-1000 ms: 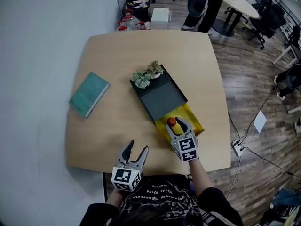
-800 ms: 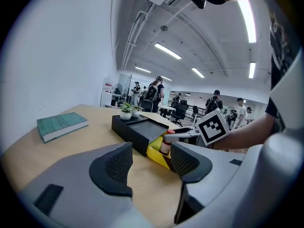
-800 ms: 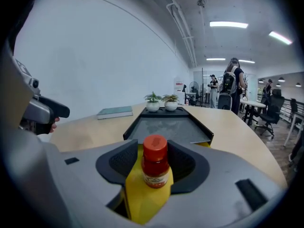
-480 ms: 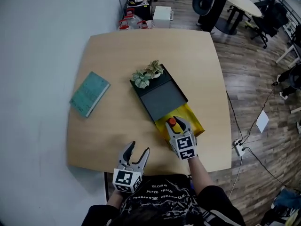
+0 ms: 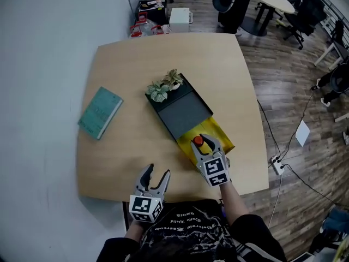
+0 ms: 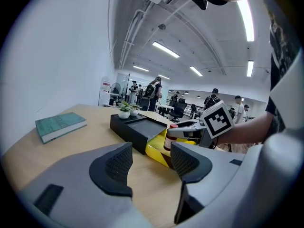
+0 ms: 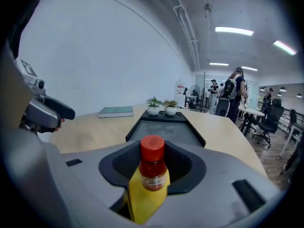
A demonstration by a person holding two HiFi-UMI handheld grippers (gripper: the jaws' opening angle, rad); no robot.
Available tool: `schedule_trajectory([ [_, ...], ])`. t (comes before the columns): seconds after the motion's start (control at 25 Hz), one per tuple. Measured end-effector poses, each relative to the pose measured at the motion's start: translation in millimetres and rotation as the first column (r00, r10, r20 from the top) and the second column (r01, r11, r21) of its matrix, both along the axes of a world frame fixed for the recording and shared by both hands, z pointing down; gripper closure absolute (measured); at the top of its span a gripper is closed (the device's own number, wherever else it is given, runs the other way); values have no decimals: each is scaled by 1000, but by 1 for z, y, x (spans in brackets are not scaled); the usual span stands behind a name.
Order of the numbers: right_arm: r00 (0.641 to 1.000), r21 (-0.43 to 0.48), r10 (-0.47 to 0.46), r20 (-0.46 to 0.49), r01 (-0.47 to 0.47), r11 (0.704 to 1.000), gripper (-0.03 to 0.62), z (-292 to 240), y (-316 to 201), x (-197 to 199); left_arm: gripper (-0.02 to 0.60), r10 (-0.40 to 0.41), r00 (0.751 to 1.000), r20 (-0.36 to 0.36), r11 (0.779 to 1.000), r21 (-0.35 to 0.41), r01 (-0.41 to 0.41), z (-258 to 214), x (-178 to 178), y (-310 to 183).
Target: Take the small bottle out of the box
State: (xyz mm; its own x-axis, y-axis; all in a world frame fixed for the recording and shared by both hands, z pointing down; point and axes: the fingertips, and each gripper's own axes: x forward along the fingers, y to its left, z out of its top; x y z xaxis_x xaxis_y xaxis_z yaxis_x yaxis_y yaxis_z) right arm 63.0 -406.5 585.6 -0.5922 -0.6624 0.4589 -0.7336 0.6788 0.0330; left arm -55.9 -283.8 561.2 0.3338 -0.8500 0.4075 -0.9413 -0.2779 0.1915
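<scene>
Head view shows a pale wooden tabletop (image 5: 125, 81) with a long black box (image 5: 182, 113) lying slantwise near its middle. A yellow inner tray (image 5: 222, 139) is slid out of the box's near end. Two small potted plants (image 5: 163, 86) stand at the far end of the box, and a teal book (image 5: 100, 112) lies well apart to the left.

The right gripper (image 5: 205, 142) reaches into the yellow tray. Its fingers (image 7: 118, 167) stand apart on either side of the small bottle (image 7: 153, 172). Pad surface shows on both sides of the bottle, so they appear to bracket it rather than press on it.

The left gripper (image 5: 157, 171) hangs over the near edge of the tabletop, beside the box but not touching it. Its fingers (image 6: 118, 165) are spread wide with nothing between them.

The small bottle stands upright in the tray, close behind a yellow corner of the tray wall. It has a red cap, dark reddish contents and a label band.

It looks light and rigid, with smooth round sides that could slip or twist under a loose pinch. Whether it is glass or plastic I cannot tell, so a gentle, firm squeeze seems wise. The best hold is probably on the body at the label band, below the cap and above the tray wall. It should then be lifted straight up so the base clears the yellow edge.
</scene>
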Motion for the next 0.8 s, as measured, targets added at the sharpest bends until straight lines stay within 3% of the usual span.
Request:
schedule_trajectory([
  [0.8, 993, 56, 104, 59, -107, 993, 439, -72, 71, 8, 325, 84, 992, -91, 994, 80, -77, -21, 0, 29],
])
